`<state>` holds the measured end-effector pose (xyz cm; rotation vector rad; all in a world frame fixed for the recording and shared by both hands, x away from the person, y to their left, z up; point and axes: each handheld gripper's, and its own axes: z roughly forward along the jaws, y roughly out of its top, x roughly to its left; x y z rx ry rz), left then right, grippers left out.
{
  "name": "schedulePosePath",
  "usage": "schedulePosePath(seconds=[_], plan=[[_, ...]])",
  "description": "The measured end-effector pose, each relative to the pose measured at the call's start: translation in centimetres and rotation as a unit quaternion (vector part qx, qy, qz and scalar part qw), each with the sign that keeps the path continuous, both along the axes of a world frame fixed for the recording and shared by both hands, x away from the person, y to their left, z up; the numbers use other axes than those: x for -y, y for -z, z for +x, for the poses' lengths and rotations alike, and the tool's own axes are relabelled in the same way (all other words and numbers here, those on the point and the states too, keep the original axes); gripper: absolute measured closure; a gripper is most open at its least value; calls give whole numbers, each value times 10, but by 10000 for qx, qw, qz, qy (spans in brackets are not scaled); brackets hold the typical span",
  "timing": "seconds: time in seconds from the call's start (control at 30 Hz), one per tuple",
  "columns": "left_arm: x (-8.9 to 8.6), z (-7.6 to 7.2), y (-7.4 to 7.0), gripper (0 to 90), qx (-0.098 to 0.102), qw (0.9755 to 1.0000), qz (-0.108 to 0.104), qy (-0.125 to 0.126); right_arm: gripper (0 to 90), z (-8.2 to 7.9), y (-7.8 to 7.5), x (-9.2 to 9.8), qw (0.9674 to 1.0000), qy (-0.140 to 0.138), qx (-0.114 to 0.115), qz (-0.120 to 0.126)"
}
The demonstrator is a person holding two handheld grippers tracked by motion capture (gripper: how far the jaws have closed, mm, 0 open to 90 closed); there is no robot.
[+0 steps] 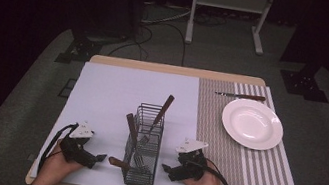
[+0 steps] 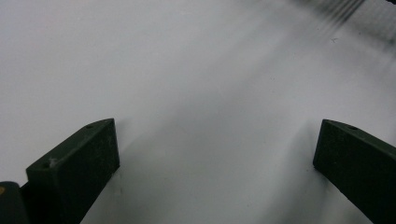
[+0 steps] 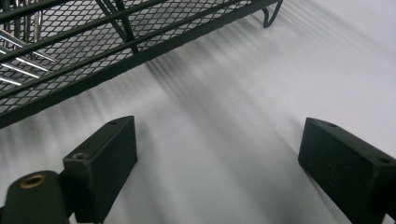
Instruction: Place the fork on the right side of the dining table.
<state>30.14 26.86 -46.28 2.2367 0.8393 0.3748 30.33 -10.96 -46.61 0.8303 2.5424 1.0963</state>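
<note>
Both tongs are resting released with nothing between their jaws, the left gripper (image 1: 100, 157) and right gripper (image 1: 165, 168) sitting at the near edge on either side of one black wire caddy (image 1: 145, 146). Three brown-handled utensils (image 1: 132, 125) are standing or leaning in it. Far right, one white plate (image 1: 252, 123) is lying on one striped placemat (image 1: 208, 120), with one knife (image 1: 240, 95) just beyond it.

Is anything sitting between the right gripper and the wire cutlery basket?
Nothing visible. The right gripper rests open on the white mat, just right of the wire basket. In the right gripper view, bare mat lies between its fingers and the basket's mesh wall.
</note>
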Motion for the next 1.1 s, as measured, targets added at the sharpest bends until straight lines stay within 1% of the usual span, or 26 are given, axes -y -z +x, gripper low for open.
schedulePosePath(seconds=[0.23,0.33,0.47,0.5,0.77,0.9,1.1], plan=[[0,0,0,0,3,10000,1,-1,109,0,0,0,10000,29,-8,-1],[0,0,0,0,2,10000,0,-1,137,-1,-2,1,9999,89,-66,-8],[0,0,0,0,2,10000,0,-2,136,3,-6,5,9997,134,-210,-43],[0,0,0,0,2,10000,2,0,136,3,-6,5,9997,134,-210,-43],[0,0,0,0,2,10000,0,-2,136,8,-13,13,9994,186,-250,115],[0,0,0,0,1,10000,-1,-2,135,8,-17,14,9994,155,-267,164],[0,0,0,0,3,10000,0,-3,135,9,-25,13,9995,75,-223,211]])
